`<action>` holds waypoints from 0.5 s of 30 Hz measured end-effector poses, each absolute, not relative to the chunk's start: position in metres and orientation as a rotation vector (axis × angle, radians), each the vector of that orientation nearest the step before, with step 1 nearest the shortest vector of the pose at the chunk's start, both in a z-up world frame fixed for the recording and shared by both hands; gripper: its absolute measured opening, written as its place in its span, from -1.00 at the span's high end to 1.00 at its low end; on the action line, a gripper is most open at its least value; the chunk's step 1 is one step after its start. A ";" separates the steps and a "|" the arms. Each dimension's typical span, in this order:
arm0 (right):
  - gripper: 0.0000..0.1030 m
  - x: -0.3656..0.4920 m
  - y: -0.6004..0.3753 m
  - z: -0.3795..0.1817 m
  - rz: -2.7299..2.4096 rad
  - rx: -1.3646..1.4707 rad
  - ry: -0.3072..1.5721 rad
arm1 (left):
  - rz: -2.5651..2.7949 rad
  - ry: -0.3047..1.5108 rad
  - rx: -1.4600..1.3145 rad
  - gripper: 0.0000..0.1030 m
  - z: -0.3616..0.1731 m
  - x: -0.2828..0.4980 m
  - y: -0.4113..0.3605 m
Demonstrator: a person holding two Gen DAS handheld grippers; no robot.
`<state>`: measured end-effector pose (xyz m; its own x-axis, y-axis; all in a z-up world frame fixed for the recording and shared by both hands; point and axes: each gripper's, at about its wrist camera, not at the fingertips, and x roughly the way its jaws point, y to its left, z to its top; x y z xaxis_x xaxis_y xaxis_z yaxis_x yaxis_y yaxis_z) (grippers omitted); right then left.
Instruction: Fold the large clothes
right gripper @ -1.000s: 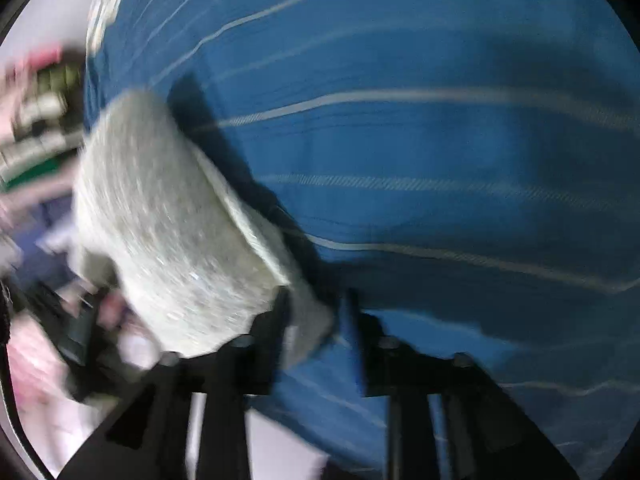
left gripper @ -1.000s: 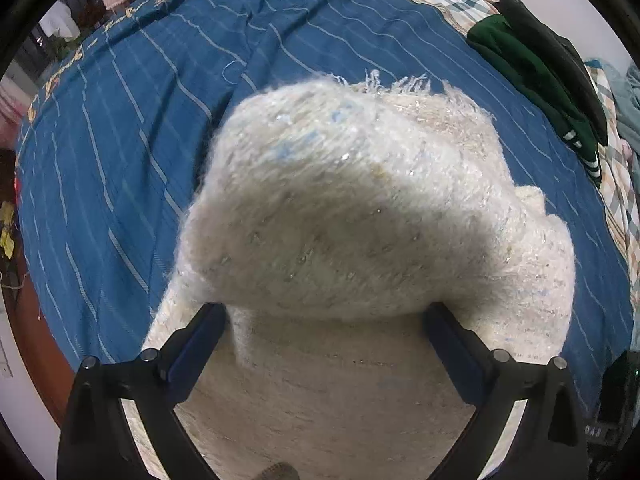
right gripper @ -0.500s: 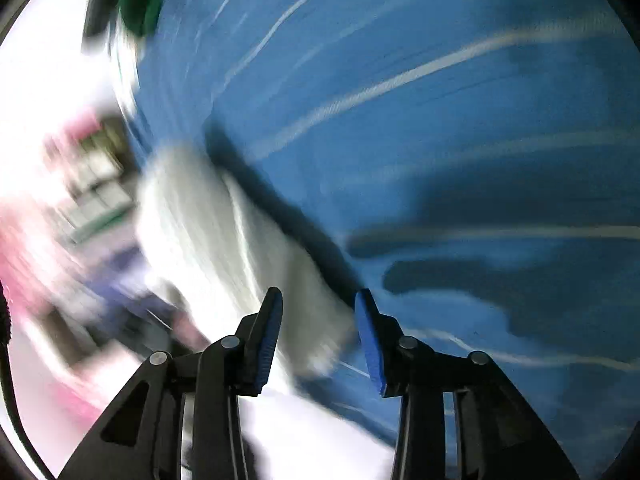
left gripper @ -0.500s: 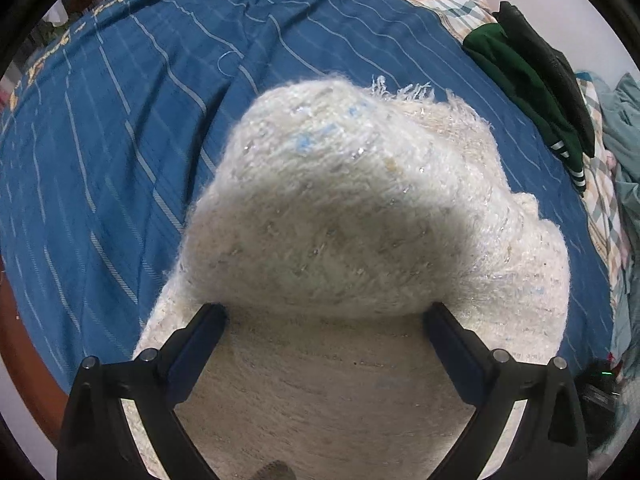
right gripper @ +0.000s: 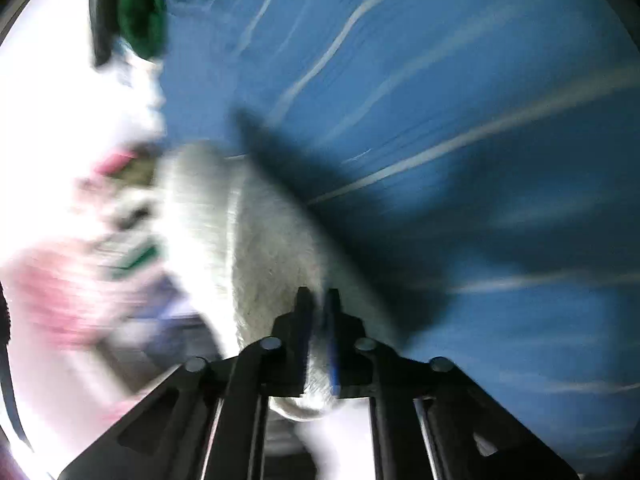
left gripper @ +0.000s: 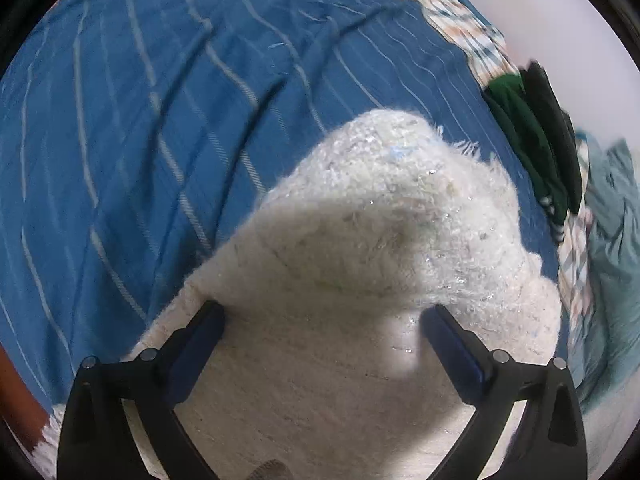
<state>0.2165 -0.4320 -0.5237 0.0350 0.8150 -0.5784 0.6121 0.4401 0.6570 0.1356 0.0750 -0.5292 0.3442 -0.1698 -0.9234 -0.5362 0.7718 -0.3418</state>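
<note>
We see a fuzzy white sweater (left gripper: 380,240) lying on the blue striped bed (left gripper: 140,140). Our left tongs (left gripper: 320,320) spread wide over it; our right tongs (right gripper: 318,300) clench its edge. Dark green clothes (left gripper: 524,136) lie at the bed's far edge.

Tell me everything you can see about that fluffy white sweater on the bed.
The sweater is a cream, fuzzy knit with glinting threads and faint blue flecks, fringed along one edge. It lies folded in thick layers on the blue striped bedspread. The left gripper hovers over it with jaws wide apart. The right gripper, blurred by motion, has its jaws nearly together on a fold at its edge.
</note>
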 end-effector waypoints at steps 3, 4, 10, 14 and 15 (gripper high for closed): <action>1.00 0.208 -0.431 -0.534 0.143 0.862 1.850 | 0.279 1.214 -0.701 -1.00 -0.530 0.137 0.075; 1.00 0.200 -0.431 -0.540 0.150 0.794 1.887 | 0.281 1.214 -0.710 -1.00 -0.530 0.139 0.076; 0.80 0.184 -0.478 -0.533 0.225 1.438 1.690 | 0.270 1.218 -0.706 -1.00 -0.531 0.138 0.079; -0.31 0.178 -0.474 -0.525 0.266 1.660 1.580 | 0.268 1.220 -0.703 -1.00 -0.531 0.137 0.079; -0.31 0.173 -0.468 -0.530 0.283 1.687 1.588 | 0.269 1.220 -0.705 -1.00 -0.531 0.137 0.078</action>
